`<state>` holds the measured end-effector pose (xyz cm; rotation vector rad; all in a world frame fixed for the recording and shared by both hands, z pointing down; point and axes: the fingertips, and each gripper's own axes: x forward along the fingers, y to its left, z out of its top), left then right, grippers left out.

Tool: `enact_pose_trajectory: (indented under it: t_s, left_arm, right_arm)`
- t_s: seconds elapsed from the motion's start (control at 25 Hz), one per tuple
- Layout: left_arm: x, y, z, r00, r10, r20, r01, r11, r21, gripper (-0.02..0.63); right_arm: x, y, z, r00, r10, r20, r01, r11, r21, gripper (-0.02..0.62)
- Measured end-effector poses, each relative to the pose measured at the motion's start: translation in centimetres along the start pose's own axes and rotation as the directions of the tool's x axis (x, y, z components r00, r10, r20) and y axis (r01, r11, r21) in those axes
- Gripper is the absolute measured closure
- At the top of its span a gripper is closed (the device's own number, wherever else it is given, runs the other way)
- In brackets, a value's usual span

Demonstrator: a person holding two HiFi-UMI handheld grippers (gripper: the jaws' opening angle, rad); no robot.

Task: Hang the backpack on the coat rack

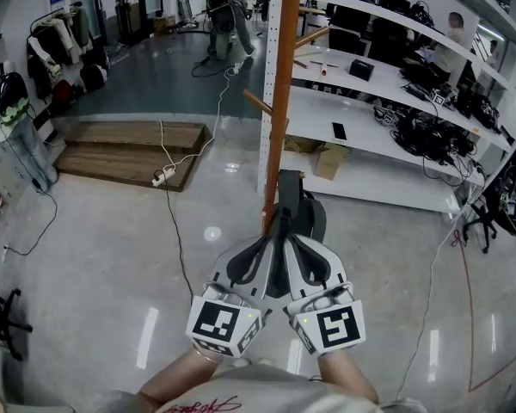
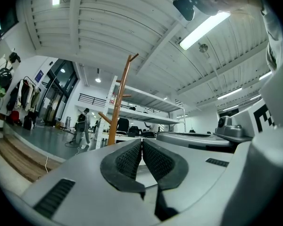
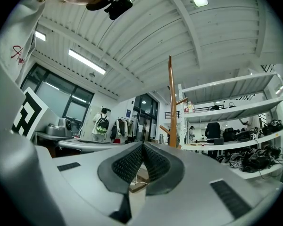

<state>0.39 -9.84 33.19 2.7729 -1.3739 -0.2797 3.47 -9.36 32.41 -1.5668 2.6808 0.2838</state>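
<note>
Backpack [image 1: 294, 200], dark grey, nr wooden coat rack [image 1: 281, 101]

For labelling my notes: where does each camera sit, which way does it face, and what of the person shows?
Head view: on the person's head, facing steeply down at floor and coat rack; shows forearms, left gripper, right gripper.
Left gripper view: on the left gripper, facing along its shut fingers, slightly upward.
Right gripper view: on the right gripper, same way; fingers shut.
Shared: all three show the coat rack.
</note>
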Motion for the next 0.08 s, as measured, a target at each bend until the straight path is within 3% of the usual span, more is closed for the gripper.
enact_pose_trajectory:
  t_s: [0.08]
  left_arm:
    - [-0.11, 0.12, 0.16, 1.0, 0.006, -0.002, -0.006, 1.0, -0.003, 0.584]
  right_arm:
    - [0.03, 0.15, 0.09, 1.0, 0.001, 0.002, -0.001, 1.0, -0.001, 0.575]
